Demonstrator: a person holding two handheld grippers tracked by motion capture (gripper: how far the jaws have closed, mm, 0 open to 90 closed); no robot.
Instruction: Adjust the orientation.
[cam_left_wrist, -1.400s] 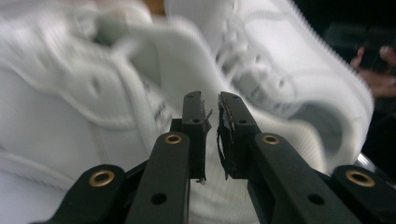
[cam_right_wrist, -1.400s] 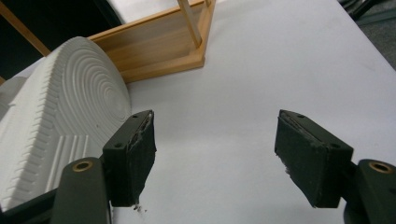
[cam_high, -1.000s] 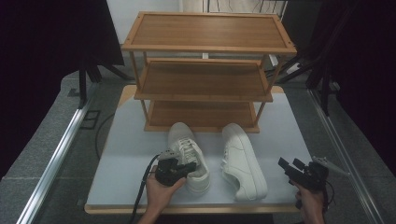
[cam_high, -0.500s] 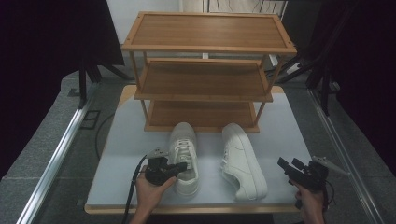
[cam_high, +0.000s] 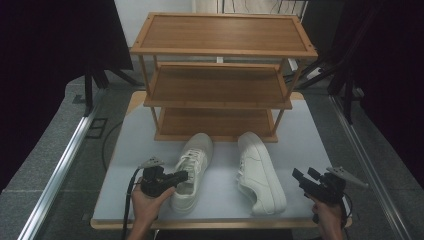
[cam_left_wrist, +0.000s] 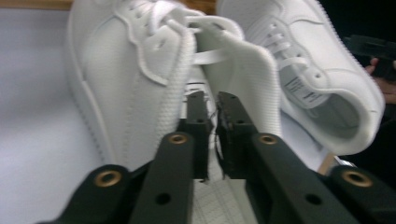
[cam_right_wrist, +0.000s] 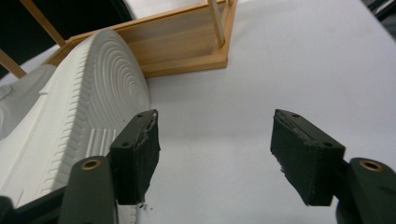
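Wooden three-tier shoe rack (cam_high: 218, 80) stood at the far side of the white table (cam_high: 125, 150), with both white sneakers in front of it. Left sneaker (cam_high: 191, 170) lay toe toward the rack, heel at the near edge; right sneaker (cam_high: 260, 172) lay tipped on its side just beside it, the two apart. Left gripper (cam_high: 181, 176) sat at the left sneaker's heel, pointing right across the table, held low in the person's left hand (cam_high: 146, 204). Its jaws had just been opening; a narrow gap showed between them, and the left gripper view had the heel collar close ahead of the tips; can't tell whether they touched it. Right gripper (cam_high: 305, 176) hovered near the right sneaker's heel, off it, jaws spread wide on nothing, gripped by the right hand (cam_high: 327, 214) at the near right corner.
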